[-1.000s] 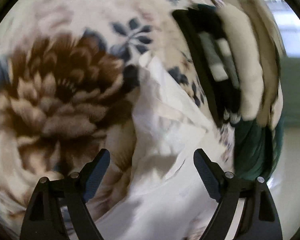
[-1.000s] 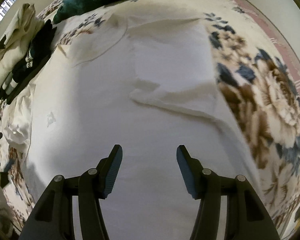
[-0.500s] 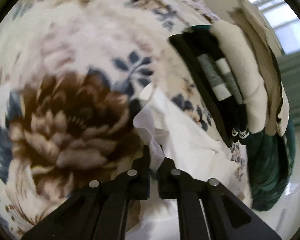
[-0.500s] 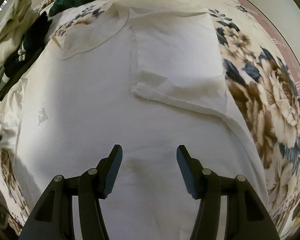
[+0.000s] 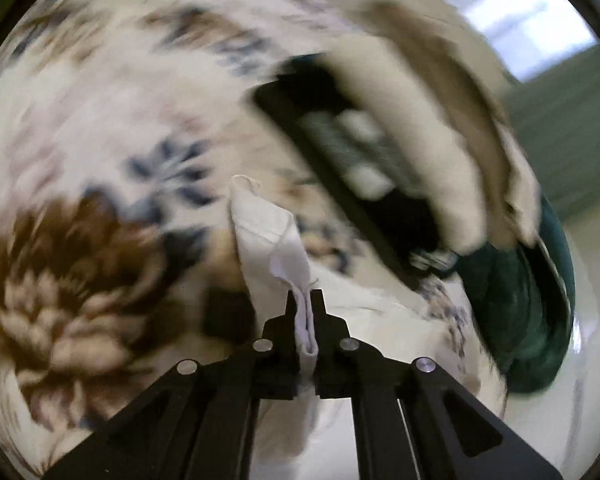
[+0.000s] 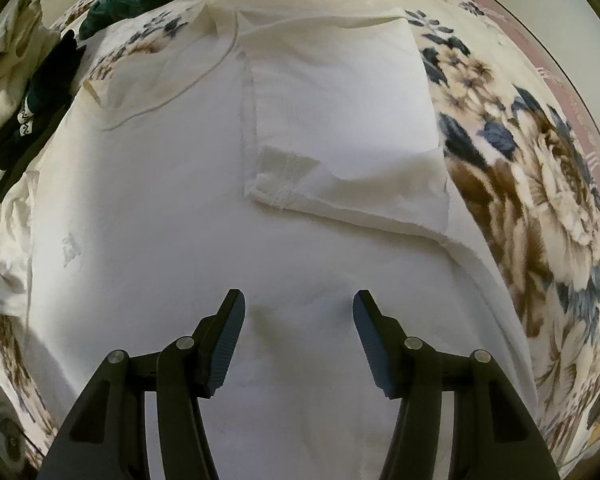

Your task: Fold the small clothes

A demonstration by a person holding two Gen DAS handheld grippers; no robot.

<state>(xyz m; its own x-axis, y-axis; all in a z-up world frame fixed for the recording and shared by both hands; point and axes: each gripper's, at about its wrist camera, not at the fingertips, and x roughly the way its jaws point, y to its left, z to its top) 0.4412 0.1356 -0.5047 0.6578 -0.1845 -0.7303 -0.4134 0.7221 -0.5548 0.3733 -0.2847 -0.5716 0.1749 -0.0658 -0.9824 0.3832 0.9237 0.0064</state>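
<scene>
White shirt lies flat on the floral bed, its right sleeve already folded in over the shirt; left tool pinches the left sleeve, right tool spread above the hem, most folds left.

Matt white cloth shirt
</scene>
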